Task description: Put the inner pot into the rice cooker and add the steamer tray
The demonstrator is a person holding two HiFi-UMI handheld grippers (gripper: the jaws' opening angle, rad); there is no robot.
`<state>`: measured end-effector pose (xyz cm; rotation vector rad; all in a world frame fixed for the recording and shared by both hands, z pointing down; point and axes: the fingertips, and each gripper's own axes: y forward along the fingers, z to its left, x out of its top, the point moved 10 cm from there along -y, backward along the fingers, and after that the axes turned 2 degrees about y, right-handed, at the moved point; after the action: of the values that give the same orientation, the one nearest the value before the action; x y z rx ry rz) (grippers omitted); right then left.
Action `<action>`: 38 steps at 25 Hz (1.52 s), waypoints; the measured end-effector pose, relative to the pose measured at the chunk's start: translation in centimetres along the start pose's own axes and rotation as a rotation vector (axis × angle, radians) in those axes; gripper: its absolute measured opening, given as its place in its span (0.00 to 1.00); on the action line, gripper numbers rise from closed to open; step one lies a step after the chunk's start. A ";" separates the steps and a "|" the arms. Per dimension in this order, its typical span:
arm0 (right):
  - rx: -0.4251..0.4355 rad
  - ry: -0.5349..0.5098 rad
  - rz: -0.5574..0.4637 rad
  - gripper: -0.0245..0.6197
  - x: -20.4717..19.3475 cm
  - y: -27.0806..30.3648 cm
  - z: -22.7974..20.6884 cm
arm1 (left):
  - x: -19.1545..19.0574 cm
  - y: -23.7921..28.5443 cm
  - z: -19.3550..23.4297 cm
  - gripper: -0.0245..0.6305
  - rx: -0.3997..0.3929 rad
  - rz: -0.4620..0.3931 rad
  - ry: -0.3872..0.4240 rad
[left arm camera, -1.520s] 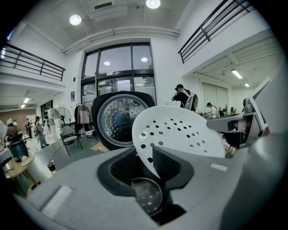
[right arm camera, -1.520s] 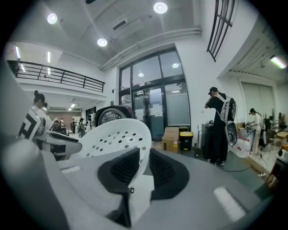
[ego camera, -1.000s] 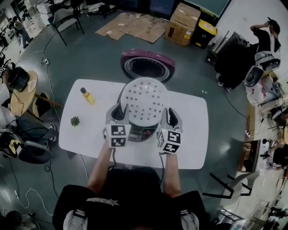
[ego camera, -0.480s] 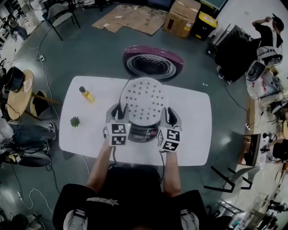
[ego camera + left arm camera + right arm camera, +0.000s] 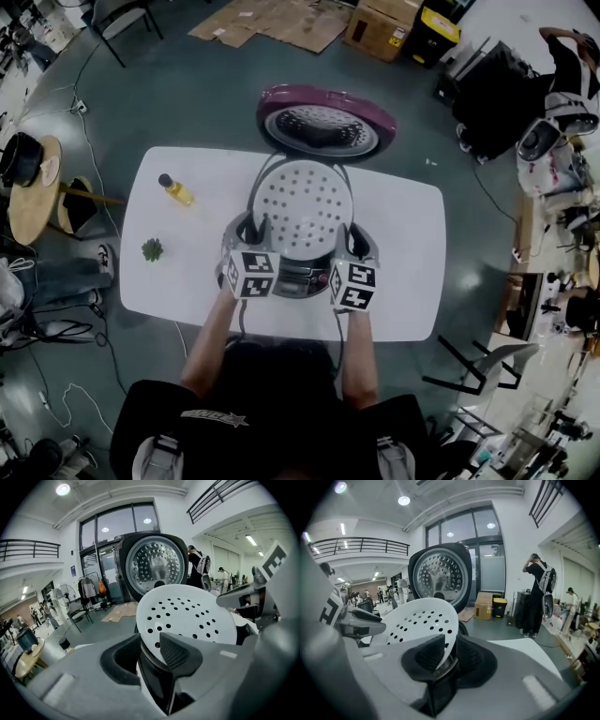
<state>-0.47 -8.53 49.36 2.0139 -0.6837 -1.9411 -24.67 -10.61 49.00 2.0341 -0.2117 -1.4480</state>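
The white perforated steamer tray (image 5: 302, 208) hangs level over the open grey rice cooker (image 5: 300, 275) on the white table (image 5: 403, 244). My left gripper (image 5: 251, 230) is clamped on the tray's left rim and my right gripper (image 5: 354, 239) on its right rim. In the left gripper view the tray (image 5: 187, 613) sits between the jaws of my left gripper (image 5: 147, 644), which have just been opening slightly, over a dark rim; I cannot tell whether that rim is the inner pot. The right gripper view shows my right gripper (image 5: 449, 651) pinching the tray (image 5: 419, 620) edge.
The cooker's maroon lid (image 5: 326, 124) stands open behind the tray, its metal inner plate facing me. A small yellow bottle (image 5: 175, 189) and a little green plant (image 5: 152, 249) sit at the table's left. Chairs, boxes and people are around the room.
Both grippers have sunk together with the tray toward the cooker's opening. The tray looks smaller and lower against the cooker body than before.
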 end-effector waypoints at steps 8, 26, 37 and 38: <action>0.012 0.006 0.103 0.15 -0.2 1.4 -0.1 | -0.2 1.5 0.0 0.26 -0.033 0.129 0.038; 0.057 0.051 0.237 0.17 -0.2 3.3 -0.6 | 0.2 3.4 -0.2 0.26 -0.055 0.273 0.063; 0.046 0.056 0.195 0.27 0.1 3.0 -0.7 | 0.1 3.0 0.7 0.32 -0.082 0.224 0.001; 0.039 0.052 0.184 0.29 0.1 2.9 -0.7 | 0.0 2.9 0.8 0.32 -0.080 0.215 0.000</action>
<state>-0.22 -11.13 50.74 1.9406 -0.8679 -1.7779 -24.71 -13.21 50.51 1.8847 -0.3551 -1.3026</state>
